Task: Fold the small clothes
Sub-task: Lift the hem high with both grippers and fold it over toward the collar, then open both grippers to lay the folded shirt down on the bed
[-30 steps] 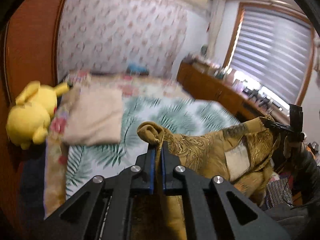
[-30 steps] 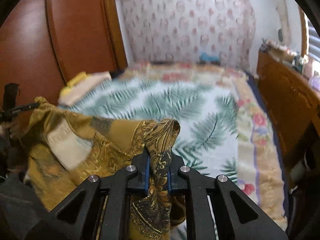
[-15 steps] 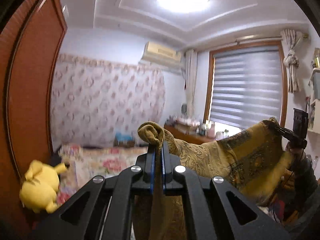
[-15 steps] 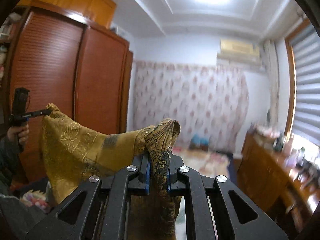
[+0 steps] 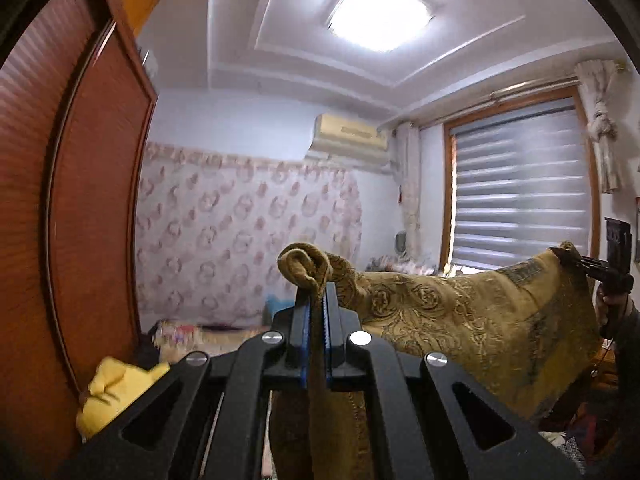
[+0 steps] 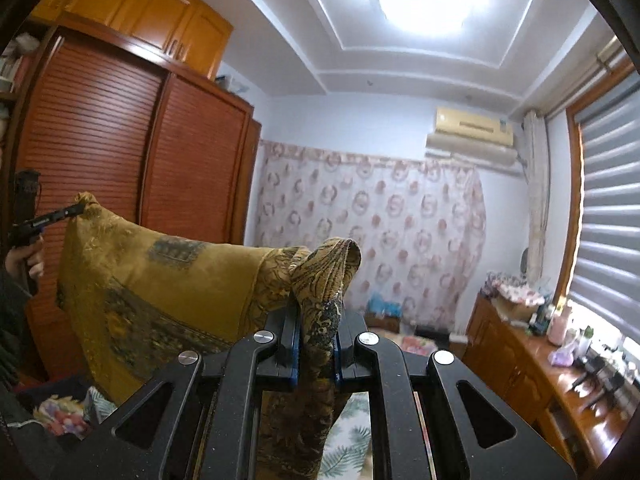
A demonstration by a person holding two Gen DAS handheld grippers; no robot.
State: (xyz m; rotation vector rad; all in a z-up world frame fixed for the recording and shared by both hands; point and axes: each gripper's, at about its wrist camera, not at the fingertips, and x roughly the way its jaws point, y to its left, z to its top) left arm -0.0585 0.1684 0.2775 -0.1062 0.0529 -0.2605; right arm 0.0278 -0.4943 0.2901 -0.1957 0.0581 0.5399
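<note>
The left tool (image 5: pixel 316 312) is closed on a bunched corner of the mustard-gold cloth (image 5: pixel 460 320), a rolled knob of fabric being pinched between its blue-lined black fingers (image 5: pixel 299 320). The right tool (image 6: pixel 316 320) is clamped likewise on the opposite corner, a darker paisley fold standing up above its fingers (image 6: pixel 289 332). Between the two tools the cloth is held stretched in the air, its woven surface patterned with scrolls and a dark ornamental border, its lower part hanging in soft folds. In the left wrist view, the right tool is seen at the cloth's far corner. Beyond it, a reddish slatted wooden wardrobe (image 6: pixel 120 200), a floral curtain (image 6: pixel 372 236), a striped window blind (image 5: pixel 520 184) and a wooden counter (image 6: pixel 532 364) crowded with small items are seen. A yellow plush toy (image 5: pixel 116 392) lies low beside the wardrobe.
</note>
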